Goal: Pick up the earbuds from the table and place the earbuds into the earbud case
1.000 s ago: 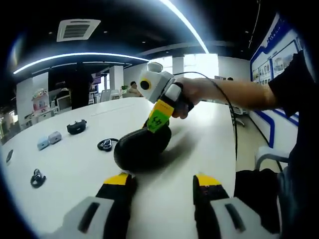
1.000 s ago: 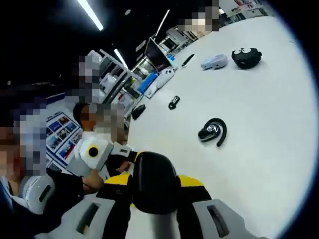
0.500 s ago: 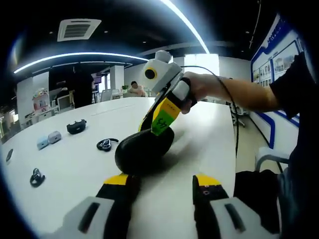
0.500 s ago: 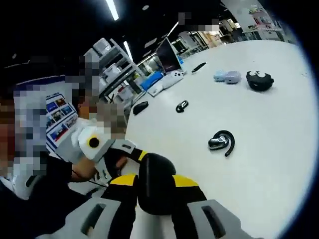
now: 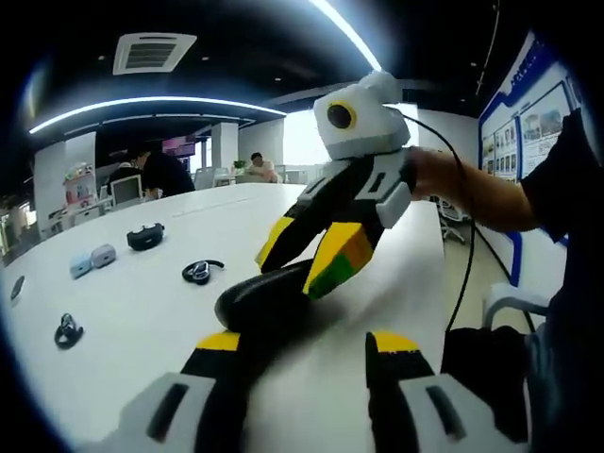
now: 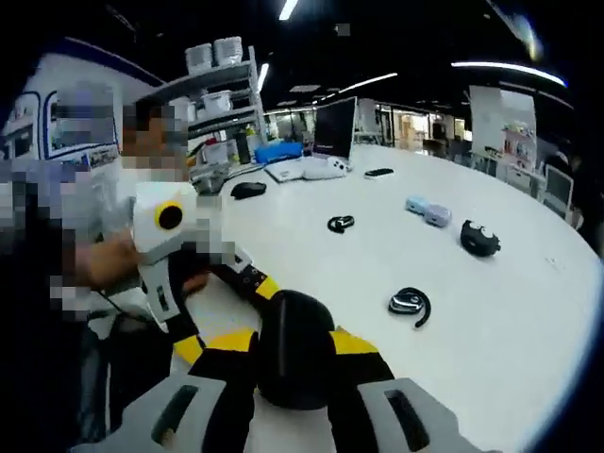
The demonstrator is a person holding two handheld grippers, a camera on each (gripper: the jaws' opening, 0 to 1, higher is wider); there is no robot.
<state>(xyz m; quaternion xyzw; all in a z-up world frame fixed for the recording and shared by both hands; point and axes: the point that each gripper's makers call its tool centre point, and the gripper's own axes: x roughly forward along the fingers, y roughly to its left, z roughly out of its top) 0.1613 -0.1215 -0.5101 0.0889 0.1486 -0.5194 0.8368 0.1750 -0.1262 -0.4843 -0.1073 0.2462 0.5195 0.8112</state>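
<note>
Evidently the right gripper (image 6: 294,354) is clamped on the black earbud case (image 6: 293,345) at lower centre; left gripper (image 5: 304,354) jaws apart beside it. One earbud (image 6: 410,303) lies centre-right on the table (image 6: 510,311) (probably reachable). Keep the case level while fetching it.

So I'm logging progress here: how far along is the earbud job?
Nothing looks done yet: the hooked earbud and the far earbud both lie on the table, apart from the case. In hand: the right claw grips the case, which looks closed. The left claw is open and empty. Left to do: pick up both earbuds and put them in the case.
</note>
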